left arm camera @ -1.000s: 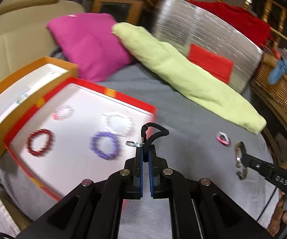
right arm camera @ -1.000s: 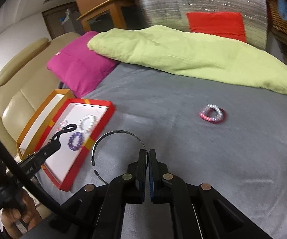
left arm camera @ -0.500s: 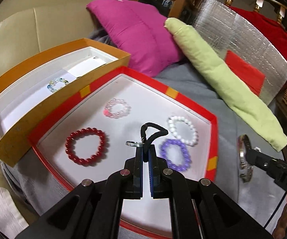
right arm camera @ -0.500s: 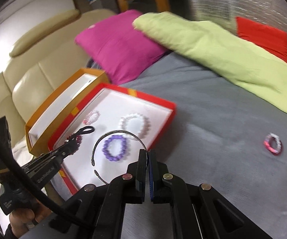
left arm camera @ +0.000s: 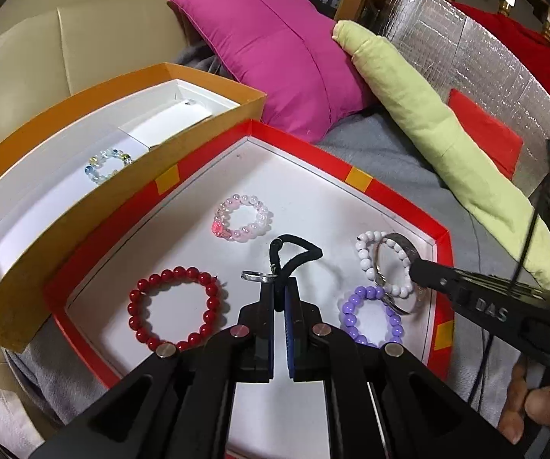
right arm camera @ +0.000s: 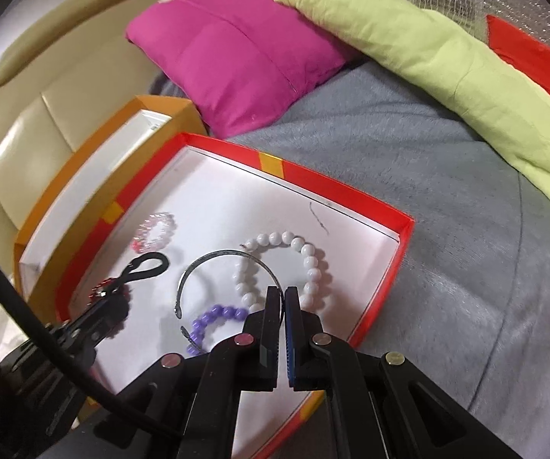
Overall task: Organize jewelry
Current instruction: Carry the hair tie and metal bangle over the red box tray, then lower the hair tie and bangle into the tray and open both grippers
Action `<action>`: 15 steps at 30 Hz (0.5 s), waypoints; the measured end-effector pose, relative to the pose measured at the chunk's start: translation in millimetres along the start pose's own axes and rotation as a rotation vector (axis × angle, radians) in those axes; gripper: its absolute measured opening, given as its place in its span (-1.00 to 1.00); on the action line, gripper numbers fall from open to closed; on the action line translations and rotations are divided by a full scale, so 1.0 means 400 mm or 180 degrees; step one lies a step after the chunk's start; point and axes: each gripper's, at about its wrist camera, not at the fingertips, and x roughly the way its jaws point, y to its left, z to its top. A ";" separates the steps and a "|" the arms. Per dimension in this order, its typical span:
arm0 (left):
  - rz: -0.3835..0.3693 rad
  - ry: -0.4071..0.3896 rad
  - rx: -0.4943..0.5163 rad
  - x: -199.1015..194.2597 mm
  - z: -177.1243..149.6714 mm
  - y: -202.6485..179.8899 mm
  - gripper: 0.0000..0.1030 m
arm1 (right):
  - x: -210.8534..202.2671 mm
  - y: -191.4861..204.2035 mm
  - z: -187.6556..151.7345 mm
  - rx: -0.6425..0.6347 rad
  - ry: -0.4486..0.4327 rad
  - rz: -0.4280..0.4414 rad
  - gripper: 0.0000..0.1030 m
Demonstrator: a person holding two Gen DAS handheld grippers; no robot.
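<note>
Left wrist view: left gripper (left arm camera: 280, 287) jaws are clamped on a black cord loop (left arm camera: 294, 252) with a small metal ring, held above the red tray (left arm camera: 359, 178). Red bracelet (left arm camera: 175, 308) lies at 9 o'clock of the jaws, pink bracelet (left arm camera: 242, 218) at 11 o'clock. Right gripper (right arm camera: 283, 298) jaws pinch a thin metal bangle (right arm camera: 217, 267) over the white bracelet (right arm camera: 286, 267) and purple bracelet (right arm camera: 213, 321).

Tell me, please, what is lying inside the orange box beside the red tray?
The orange box holds one pale multicoloured bead bracelet on its white lining, plus a white insert farther back. Its front wall hides part of the floor.
</note>
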 end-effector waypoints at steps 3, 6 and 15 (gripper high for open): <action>0.0017 0.0022 0.0006 0.012 0.001 0.001 -0.90 | 0.022 -0.004 0.013 0.0008 0.0037 -0.0026 -0.94; 0.0037 0.0031 0.0014 0.017 0.002 0.001 -0.90 | 0.033 -0.003 0.021 -0.0002 0.0050 -0.0041 -0.94; 0.0073 0.0057 0.0034 0.020 0.003 0.003 -0.90 | 0.056 -0.001 0.029 -0.0018 0.0118 -0.0065 -0.94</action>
